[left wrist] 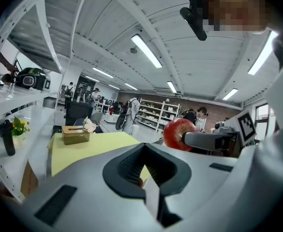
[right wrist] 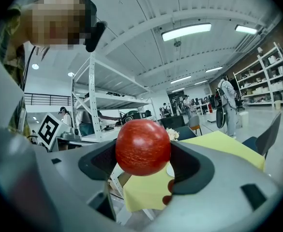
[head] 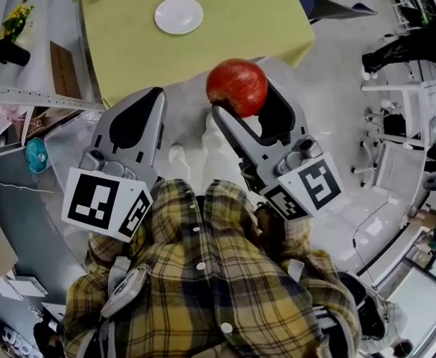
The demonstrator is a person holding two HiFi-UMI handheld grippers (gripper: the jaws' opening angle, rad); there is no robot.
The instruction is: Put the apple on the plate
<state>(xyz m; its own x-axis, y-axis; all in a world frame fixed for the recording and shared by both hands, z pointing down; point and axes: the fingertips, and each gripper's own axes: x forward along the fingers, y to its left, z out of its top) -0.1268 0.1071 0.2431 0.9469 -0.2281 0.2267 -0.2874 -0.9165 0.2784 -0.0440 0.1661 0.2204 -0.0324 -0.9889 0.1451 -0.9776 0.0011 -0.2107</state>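
Right tool (head: pixel 245 101): jaws pinching the apple (head: pixel 237 88) from both sides; the fruit fills the dark pads in the right gripper view (right wrist: pixel 142 147).
Apple: red, held in the air on the near side of the tabletop (head: pixel 240 28), just short of its near edge, not touching it.
Plate (head: pixel 179 15): white, round, bare, lying on the far part of the tabletop; far and slightly left of the apple, well apart from it.
Left tool (head: pixel 152 103): jaws pressed together with nothing between them, held beside the right tool, to its left and apart from it.
Tabletop: covered in yellow; a brown tissue box (left wrist: pixel 75 134) stands on it in the left gripper view.
Person: yellow plaid sleeves (head: pixel 203 274) behind both tools, at the near edge of the head view.
Shelf (head: pixel 24 92): white, at the left, beside the tabletop.
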